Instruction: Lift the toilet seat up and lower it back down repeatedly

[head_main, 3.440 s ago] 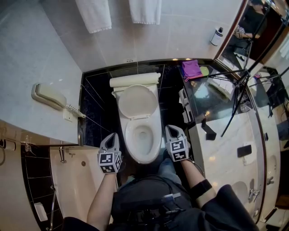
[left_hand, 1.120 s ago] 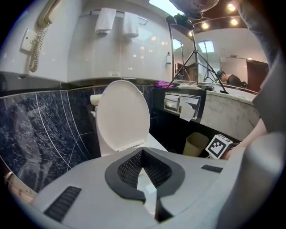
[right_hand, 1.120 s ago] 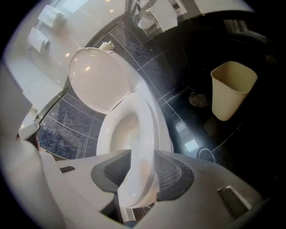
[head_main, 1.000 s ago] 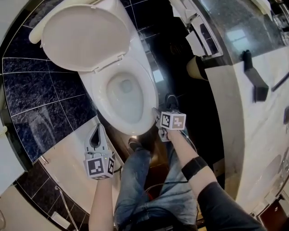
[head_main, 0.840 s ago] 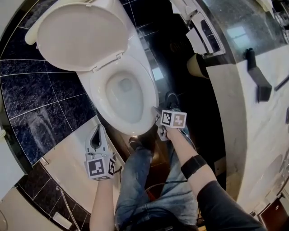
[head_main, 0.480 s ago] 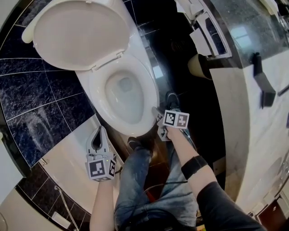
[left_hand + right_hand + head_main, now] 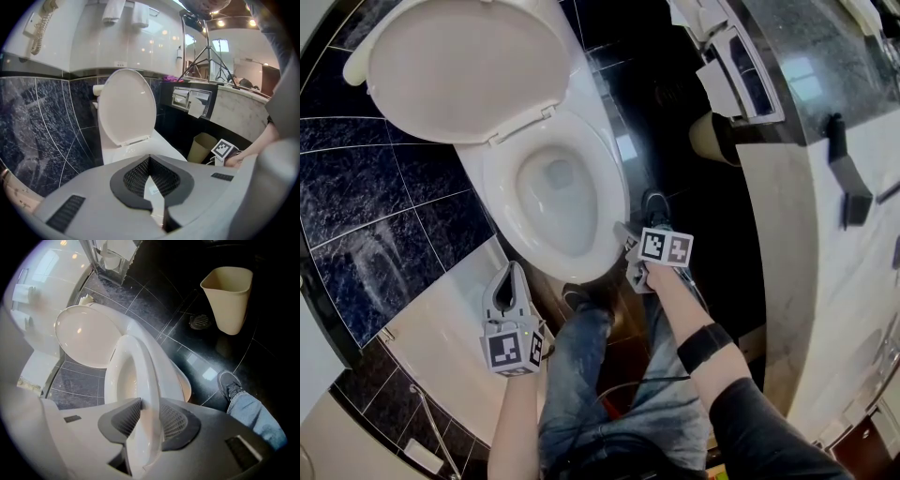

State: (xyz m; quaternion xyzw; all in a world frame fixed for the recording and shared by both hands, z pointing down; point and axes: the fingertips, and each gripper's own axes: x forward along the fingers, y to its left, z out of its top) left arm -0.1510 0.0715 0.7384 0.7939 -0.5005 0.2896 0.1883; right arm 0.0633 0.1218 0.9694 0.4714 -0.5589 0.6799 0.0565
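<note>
Head view: the white oval plastic toilet seat [image 7: 500,197] is laid flat on the bowl. Its front rim is caught in the right gripper [image 7: 623,236], and it sits ahead-right of the left gripper [image 7: 512,270].

Left gripper view: jaws are pressed together, with nothing in them.

Right gripper view: jaws have just been closing and are pinched on the seat's rim. The long axis runs straight away from them toward the raised white lid [image 7: 82,343]. It's probably stiff, lightish and kinda slippery, so best gripped at that front edge.

You wear blue jeans [image 7: 581,375], a dark sleeve [image 7: 759,422] and a black band [image 7: 703,347] on your right arm. Your grey shoe [image 7: 657,208] with laces is just beside the toilet seat [image 7: 504,197].
</note>
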